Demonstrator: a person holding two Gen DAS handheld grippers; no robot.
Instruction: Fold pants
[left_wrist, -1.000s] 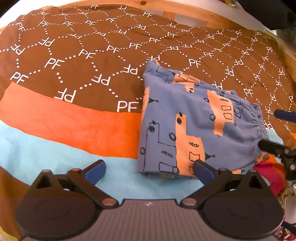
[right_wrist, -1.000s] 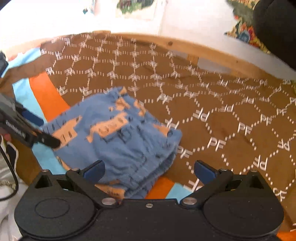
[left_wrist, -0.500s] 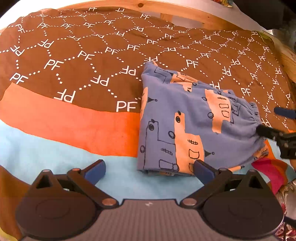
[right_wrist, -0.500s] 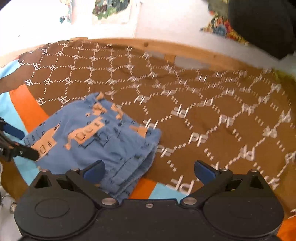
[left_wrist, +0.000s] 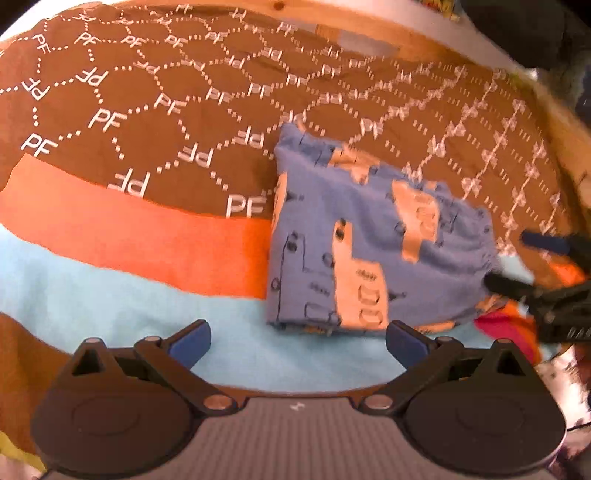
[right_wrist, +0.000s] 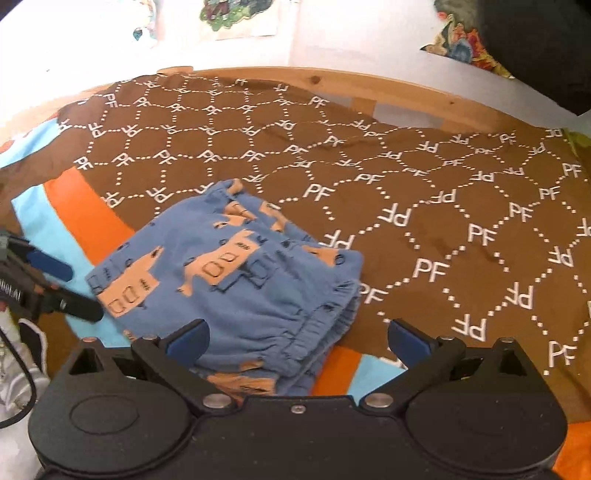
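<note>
The blue pants (left_wrist: 373, 251) with orange and black prints lie folded into a compact square on the bedspread; in the right wrist view the pants (right_wrist: 229, 273) show their gathered waistband nearest the camera. My left gripper (left_wrist: 297, 341) is open and empty, just short of the fold's near edge. My right gripper (right_wrist: 297, 341) is open and empty, hovering over the waistband side. Each gripper shows in the other's view: the right gripper (left_wrist: 524, 262) at the pants' right edge, the left gripper (right_wrist: 70, 288) at their left edge, neither holding cloth.
A brown bedspread (right_wrist: 424, 206) with white PF lettering, plus an orange band (left_wrist: 147, 240) and a light blue band (left_wrist: 110, 306), covers the bed. A wooden bed rail (right_wrist: 332, 83) runs along the far side. A red and orange cloth (left_wrist: 506, 325) lies by the pants.
The right gripper has drawn back and turned right, so the pants sit lower left in its view. The left gripper has barely shifted. The folded pants have not moved.
</note>
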